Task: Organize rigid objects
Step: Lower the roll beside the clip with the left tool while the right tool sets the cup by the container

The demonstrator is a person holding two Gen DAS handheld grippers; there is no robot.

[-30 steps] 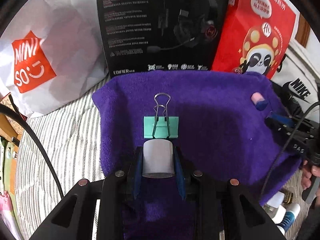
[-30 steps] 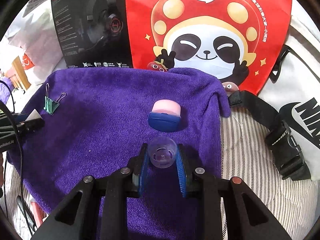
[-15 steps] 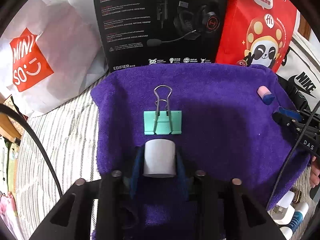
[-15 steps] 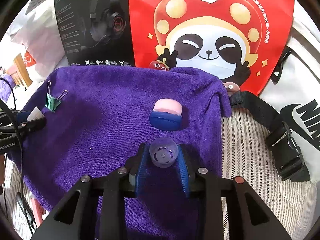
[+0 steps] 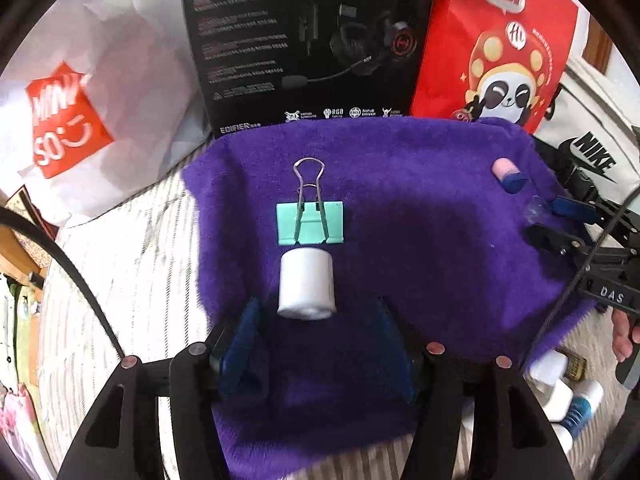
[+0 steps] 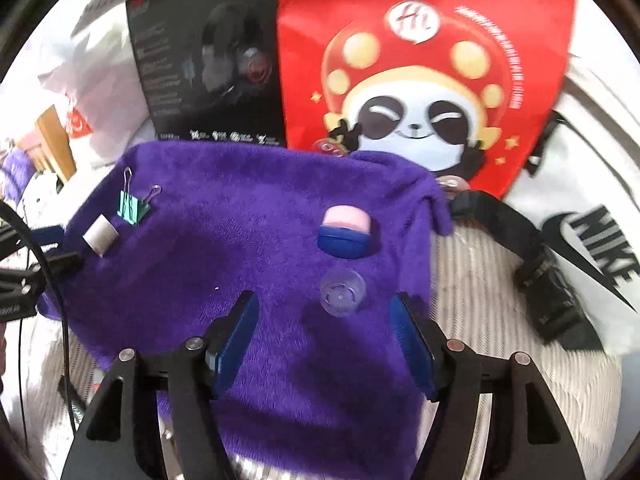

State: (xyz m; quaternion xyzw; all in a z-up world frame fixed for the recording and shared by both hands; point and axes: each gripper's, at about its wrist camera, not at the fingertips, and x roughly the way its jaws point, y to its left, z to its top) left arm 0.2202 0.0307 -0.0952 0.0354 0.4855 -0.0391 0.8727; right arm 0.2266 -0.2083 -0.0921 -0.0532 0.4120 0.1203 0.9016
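A purple towel point(image 5: 420, 248) point(image 6: 248, 256) carries the objects. In the left wrist view a white cylinder cap point(image 5: 306, 284) lies free just ahead of my open left gripper point(image 5: 314, 340), below a mint binder clip point(image 5: 310, 222). In the right wrist view a clear plastic cup point(image 6: 342, 291) rests on the towel between the spread blue fingers of my open right gripper point(image 6: 324, 316). A pink and blue eraser-like piece point(image 6: 346, 232) point(image 5: 509, 174) sits just beyond it. The clip point(image 6: 132, 204) and white cap point(image 6: 101, 236) show at the towel's left.
A black headset box point(image 5: 308, 40), a red panda bag point(image 6: 424, 72) and a white Miniso bag point(image 5: 80, 92) stand behind the towel. A white Nike bag with black strap point(image 6: 552, 272) lies right. Small bottles point(image 5: 568, 396) sit off the towel's near right corner on striped bedding point(image 5: 120, 280).
Both grippers have opened and drawn back. The white cap and the clear cup, held before, now lie free on the towel.
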